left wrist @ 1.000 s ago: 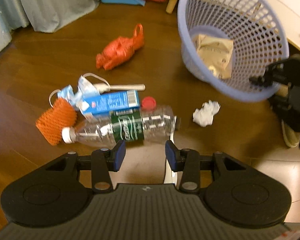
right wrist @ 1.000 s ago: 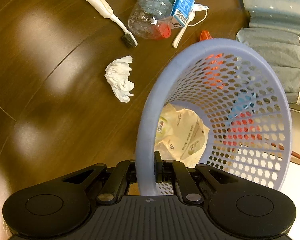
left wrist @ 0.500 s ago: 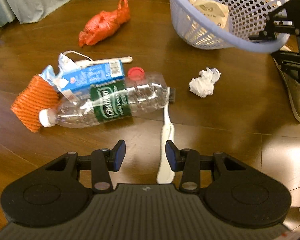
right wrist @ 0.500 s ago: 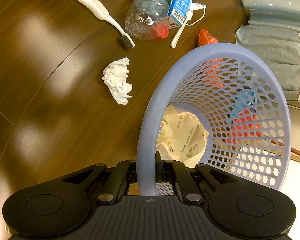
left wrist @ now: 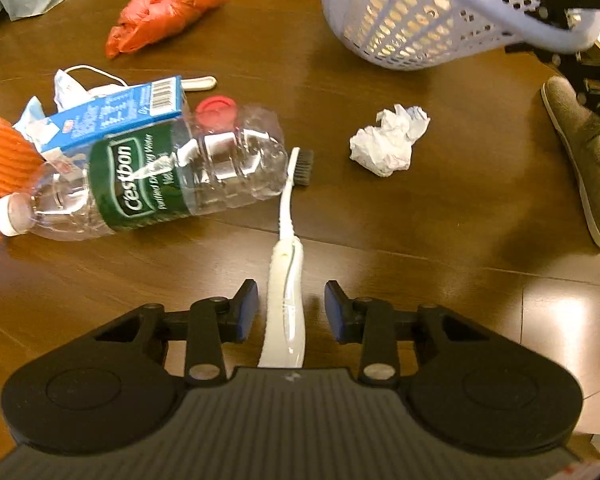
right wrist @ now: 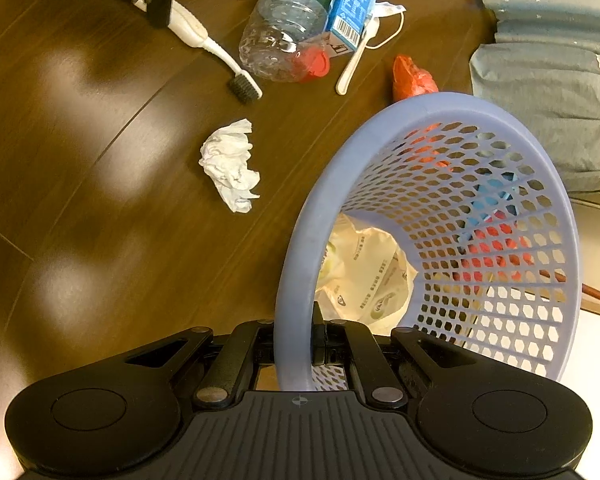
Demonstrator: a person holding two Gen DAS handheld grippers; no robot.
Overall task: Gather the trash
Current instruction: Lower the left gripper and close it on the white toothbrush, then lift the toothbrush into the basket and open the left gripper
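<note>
Low in the left wrist frame, my left gripper stands open, its blue-padded fingers either side of the white toothbrush handle, clear of it on both flanks. That toothbrush lies on the wooden floor, its dark bristle head just beside the base of the clear plastic bottle left of centre. Blue carton leans on the bottle's upper side; red cap sits behind it. Orange mesh at the left edge, by the bottle's white cap. Red plastic bag upper left, well apart. Crumpled tissue right of centre, alone. Grey slipper at the right edge.

Bottom centre of the right wrist frame, my right gripper is clamped on the rim of the lilac basket, which tilts away toward the right. A cream wrapper lies inside it. Same view shows the tissue left of the basket, and the toothbrush at upper left.
</note>
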